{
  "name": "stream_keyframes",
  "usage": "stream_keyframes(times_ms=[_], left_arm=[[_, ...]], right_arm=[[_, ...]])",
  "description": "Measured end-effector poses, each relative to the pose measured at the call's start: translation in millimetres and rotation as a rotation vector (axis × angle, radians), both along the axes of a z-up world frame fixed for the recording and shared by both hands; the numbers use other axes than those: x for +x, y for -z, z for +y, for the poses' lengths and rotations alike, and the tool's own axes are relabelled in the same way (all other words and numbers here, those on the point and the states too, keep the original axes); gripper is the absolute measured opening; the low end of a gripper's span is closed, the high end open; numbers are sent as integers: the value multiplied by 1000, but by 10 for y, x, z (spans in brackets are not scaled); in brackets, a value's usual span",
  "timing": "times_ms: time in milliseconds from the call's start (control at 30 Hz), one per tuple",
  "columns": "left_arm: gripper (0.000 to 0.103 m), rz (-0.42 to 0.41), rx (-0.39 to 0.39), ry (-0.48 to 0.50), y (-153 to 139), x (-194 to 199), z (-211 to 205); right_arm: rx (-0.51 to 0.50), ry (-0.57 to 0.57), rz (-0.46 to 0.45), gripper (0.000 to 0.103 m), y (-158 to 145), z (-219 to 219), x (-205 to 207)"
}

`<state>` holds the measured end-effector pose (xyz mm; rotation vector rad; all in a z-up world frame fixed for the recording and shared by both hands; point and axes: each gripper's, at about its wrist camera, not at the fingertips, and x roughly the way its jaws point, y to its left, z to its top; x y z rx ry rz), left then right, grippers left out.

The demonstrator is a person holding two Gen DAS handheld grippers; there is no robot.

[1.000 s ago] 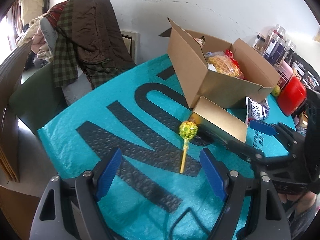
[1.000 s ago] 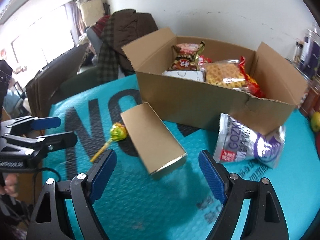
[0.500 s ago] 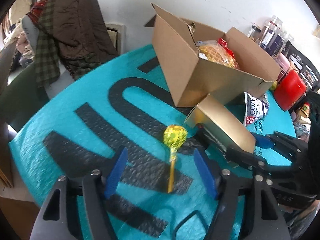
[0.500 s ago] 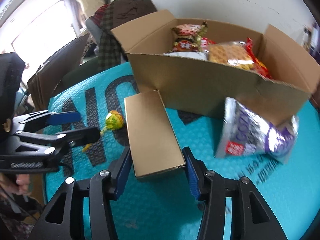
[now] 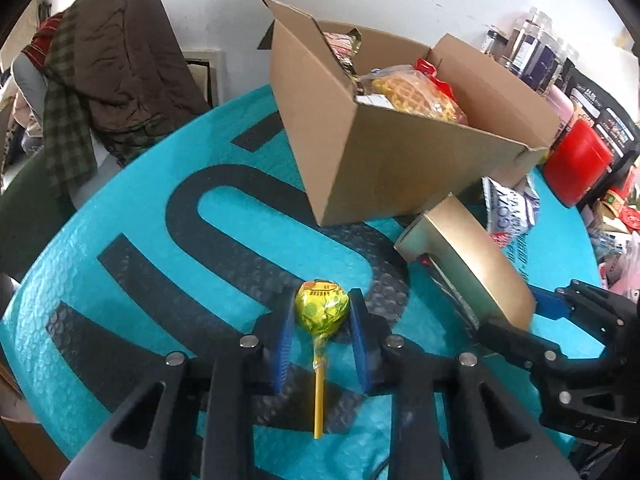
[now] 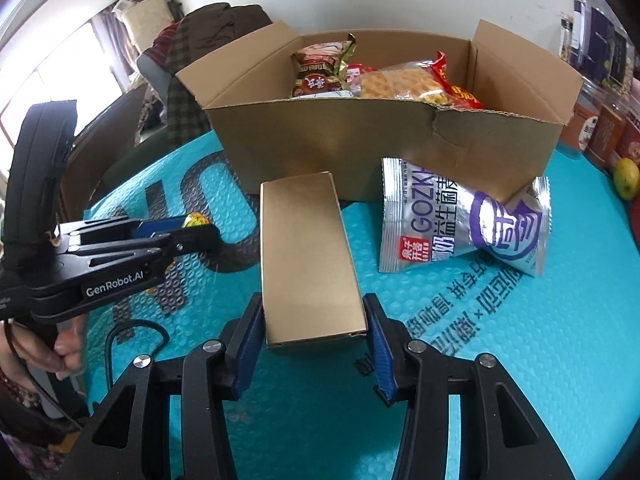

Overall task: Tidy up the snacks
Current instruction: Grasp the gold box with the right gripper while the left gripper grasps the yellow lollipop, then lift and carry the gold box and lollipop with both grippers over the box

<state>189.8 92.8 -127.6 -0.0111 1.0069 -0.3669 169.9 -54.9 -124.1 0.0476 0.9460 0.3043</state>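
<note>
Yellow-wrapped lollipop point(image 5: 322, 311) lies on the teal bubble-wrap mat point(image 5: 168, 240), its stick pointing back along the left gripper point(image 5: 320, 334), whose blue pads are shut on the wrapped head. Gold rectangular carton point(image 6: 308, 256) lies lengthwise ahead of the right gripper point(image 6: 314, 344), pointing toward the open cardboard box point(image 6: 360, 140); those jaws are closing on its near end. One second earlier both grippers stood wide, short of their items.

Black grippers point(image 6: 314, 344), blue pads, "GenRobot.AI" marking
</note>
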Motion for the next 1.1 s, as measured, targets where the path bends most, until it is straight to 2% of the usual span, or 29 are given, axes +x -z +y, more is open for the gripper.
stream_keyframes(times_ms=[567,933,1067,1100], left_arm=[[26,32,-26,55,-12,-706,-112],[26,31,-22,98,-30,-961,-219],[26,26,-17,91,-17,-975,-200],[26,27,-17,87,-7,-975,-200]], right_arm=[[3,58,30,46,0,-180,-536],[5,10,57,47,10,-187,-907],[16,15,69,60,65,-154,-820],[8,14,66,60,75,-142,-783]])
